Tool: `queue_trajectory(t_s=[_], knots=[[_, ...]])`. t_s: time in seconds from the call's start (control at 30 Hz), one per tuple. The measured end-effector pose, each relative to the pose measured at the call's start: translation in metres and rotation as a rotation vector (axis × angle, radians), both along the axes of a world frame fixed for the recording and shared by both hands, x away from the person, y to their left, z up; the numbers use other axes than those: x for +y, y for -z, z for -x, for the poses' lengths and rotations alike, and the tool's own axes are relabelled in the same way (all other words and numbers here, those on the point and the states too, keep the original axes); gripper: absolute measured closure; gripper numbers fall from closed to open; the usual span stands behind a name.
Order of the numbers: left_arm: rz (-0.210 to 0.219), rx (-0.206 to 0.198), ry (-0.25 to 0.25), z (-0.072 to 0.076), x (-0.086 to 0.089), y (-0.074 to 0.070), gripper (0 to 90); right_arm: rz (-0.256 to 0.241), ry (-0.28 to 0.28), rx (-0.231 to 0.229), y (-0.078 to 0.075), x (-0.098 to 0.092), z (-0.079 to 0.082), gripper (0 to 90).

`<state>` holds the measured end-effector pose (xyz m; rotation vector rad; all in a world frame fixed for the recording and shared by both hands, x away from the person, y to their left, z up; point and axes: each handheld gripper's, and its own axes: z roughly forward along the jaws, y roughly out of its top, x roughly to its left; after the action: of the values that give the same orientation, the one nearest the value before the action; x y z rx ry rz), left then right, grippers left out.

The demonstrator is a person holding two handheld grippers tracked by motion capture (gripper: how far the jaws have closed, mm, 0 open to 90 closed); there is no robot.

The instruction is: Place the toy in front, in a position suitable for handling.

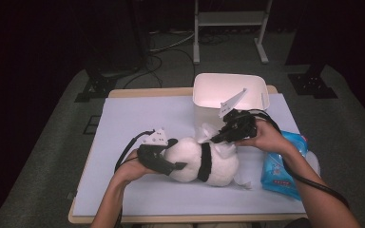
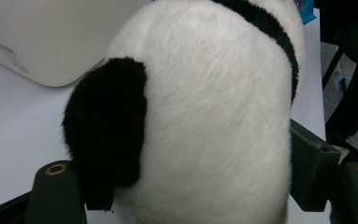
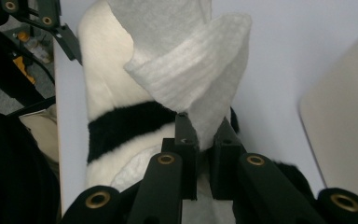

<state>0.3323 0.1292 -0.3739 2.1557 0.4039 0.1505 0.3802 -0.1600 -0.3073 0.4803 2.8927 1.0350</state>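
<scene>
Right gripper (image 1: 217,137) pinches a white wipe (image 3: 191,79) above the plush panda (image 1: 204,164).

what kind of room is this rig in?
Probably a lab or recording studio, not a home: dark surroundings, cables loose on grey carpet, a metal stand frame behind the table, which is covered by a plain sheet and holds staged props like the plush panda.

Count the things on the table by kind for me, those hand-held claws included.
Plush panda: 1
White wipe: 1
White bin: 1
Blue wipes pack: 1
Claws: 2, left claw and right claw
Total: 6
</scene>
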Motion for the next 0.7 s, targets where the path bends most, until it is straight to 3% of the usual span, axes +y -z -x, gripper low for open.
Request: queue_trajectory(t_s=[0.23, 0.4, 0.7], knots=[[0.003, -0.001, 0.006, 0.001, 0.0, 0.001, 25.2, -0.021, 0.071, 0.016, 0.008, -0.03, -0.006, 83.3], [-0.005, -0.004, 0.01, 0.0, 0.001, 0.0, 25.1, -0.04, 0.13, 0.051, 0.016, -0.049, -0.012, 83.3], [-0.002, 0.003, 0.005, 0.001, 0.0, 0.001, 24.9, -0.048, 0.149, 0.066, 0.025, -0.067, -0.003, 83.1]])
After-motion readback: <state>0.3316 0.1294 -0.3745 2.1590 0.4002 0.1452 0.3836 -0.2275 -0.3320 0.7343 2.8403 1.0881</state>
